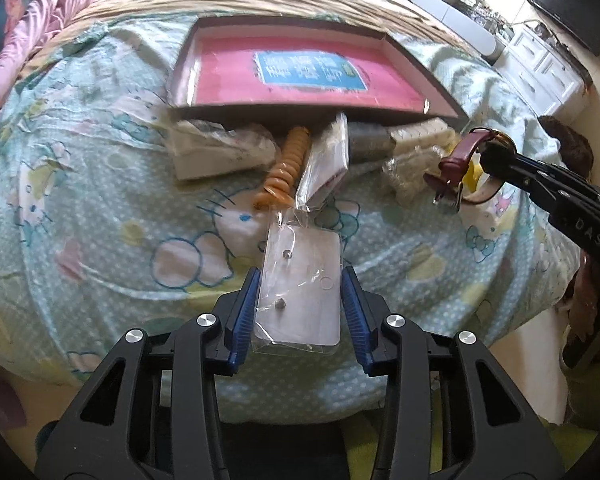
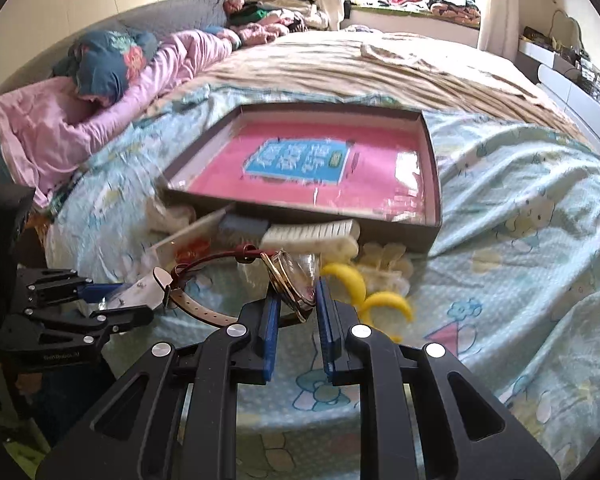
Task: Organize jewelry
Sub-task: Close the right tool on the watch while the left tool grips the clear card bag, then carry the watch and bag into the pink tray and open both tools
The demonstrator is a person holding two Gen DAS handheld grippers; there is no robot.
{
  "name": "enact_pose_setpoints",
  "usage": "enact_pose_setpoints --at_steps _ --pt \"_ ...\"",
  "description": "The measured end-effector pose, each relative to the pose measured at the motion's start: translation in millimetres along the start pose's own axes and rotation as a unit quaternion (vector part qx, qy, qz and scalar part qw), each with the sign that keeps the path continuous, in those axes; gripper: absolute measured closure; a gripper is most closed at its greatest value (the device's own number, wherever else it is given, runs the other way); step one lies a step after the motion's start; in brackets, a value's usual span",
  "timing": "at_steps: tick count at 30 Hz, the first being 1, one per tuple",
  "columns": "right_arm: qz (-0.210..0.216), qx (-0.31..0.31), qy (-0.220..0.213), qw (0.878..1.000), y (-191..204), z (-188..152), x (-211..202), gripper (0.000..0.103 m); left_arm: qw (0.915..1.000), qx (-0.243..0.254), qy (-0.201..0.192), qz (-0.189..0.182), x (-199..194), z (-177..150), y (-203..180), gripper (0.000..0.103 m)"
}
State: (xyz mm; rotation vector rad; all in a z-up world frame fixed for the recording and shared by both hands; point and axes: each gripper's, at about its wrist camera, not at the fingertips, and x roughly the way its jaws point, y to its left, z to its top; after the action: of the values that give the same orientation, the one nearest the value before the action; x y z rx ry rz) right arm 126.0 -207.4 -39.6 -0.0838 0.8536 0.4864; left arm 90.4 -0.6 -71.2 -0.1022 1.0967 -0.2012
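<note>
Holding now: your right gripper point(image 2: 298, 300) is clamped on a gold-rimmed wristwatch with a dark red leather strap point(image 2: 294, 280), its blue pads pinching the case by the edges.
Watch position: you have it lifted clear of the bed, the strap trailing off to the left in the right wrist view; in the left wrist view the watch point(image 1: 458, 160) hangs at the tip of that gripper point(image 1: 496, 156).
Left gripper: your left gripper point(image 1: 300, 280) has its blue pads point(image 1: 247, 304) against both sides of a clear plastic sleeve holding a white card with small stud earrings point(image 1: 300, 280), gripping it.
Sleeve position: its far end points toward the pile of pieces on the bed.
Pile: an orange spiral hair tie point(image 1: 286, 166), another plastic packet point(image 1: 326, 160) and a cream beaded piece point(image 1: 416, 132) lie just in front of the box.
Box: a shallow grey cardboard box with a pink lining and blue label point(image 1: 432, 76) sits on the pale blue cartoon-print bedsheet point(image 1: 100, 200), beyond the pile.
Yellow pieces: two yellow curved clips point(image 2: 364, 292) lie on the sheet just beyond your right fingers.
</note>
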Motion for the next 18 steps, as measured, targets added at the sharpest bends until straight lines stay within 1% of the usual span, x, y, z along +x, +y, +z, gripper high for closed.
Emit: enact_pose_setpoints --at_steps 8,18 --pt "0.000 0.006 -0.028 1.000 -5 25 -10 0.086 0.9992 -0.009 -0.034 0.019 -27 24 10 0.071" --pt "-0.006 0.011 -0.055 0.998 -15 48 -13 0.086 0.9974 -0.020 -0.059 0.036 -38 52 26 0.071"
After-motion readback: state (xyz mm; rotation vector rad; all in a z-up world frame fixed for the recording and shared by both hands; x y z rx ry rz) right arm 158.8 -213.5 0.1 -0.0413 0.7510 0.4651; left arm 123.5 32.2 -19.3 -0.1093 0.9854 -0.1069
